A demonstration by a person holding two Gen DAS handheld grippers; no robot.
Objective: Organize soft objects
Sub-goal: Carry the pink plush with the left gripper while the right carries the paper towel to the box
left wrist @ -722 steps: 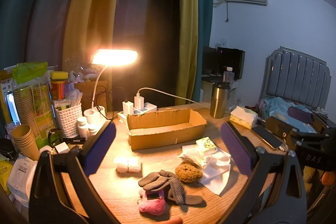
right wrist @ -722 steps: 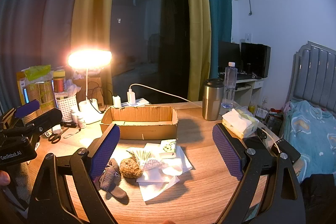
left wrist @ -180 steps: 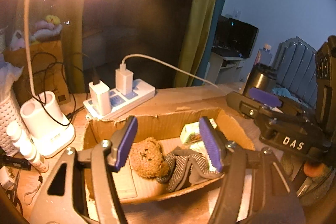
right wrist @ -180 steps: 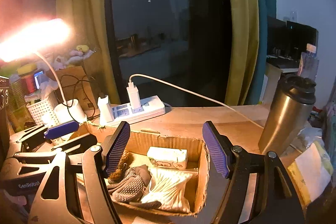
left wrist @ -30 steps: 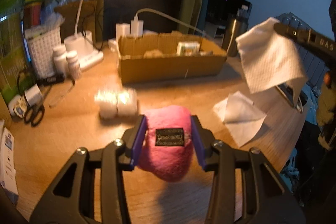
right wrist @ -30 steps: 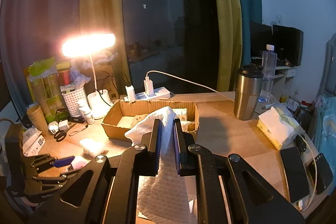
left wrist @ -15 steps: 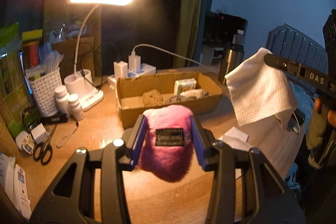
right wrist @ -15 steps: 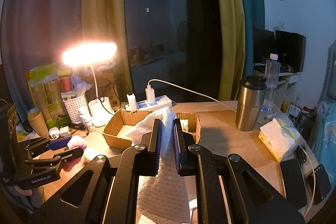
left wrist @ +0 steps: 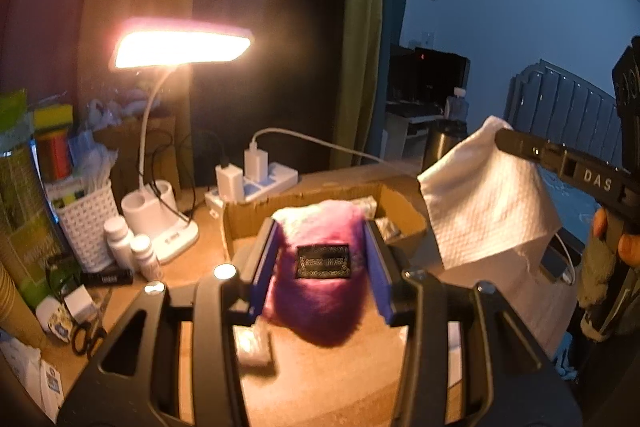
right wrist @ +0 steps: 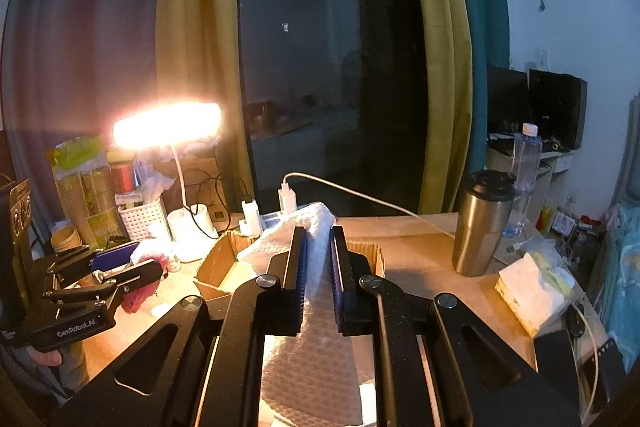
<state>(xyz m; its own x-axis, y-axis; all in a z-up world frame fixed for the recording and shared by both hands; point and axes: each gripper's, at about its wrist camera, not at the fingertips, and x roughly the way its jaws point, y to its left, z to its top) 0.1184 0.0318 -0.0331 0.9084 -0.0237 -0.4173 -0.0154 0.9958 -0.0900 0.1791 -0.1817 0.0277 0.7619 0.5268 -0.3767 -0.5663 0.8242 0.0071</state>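
- Left gripper (left wrist: 322,259) is clamped on the pink plush (left wrist: 320,279), held in the air just short of the box (left wrist: 240,223), which lies straight ahead.
- Right gripper (right wrist: 318,259) pinches a white tissue (right wrist: 312,307) — it hangs over the box's right end.
- Judgement: the left is nearer the open middle, so the plush goes forward and down.

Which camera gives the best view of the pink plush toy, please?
The left wrist view: the pink plush toy fills the centre, squeezed in the left gripper, its black label facing the lens. The right wrist view shows only a small pink bit of it at the left edge.
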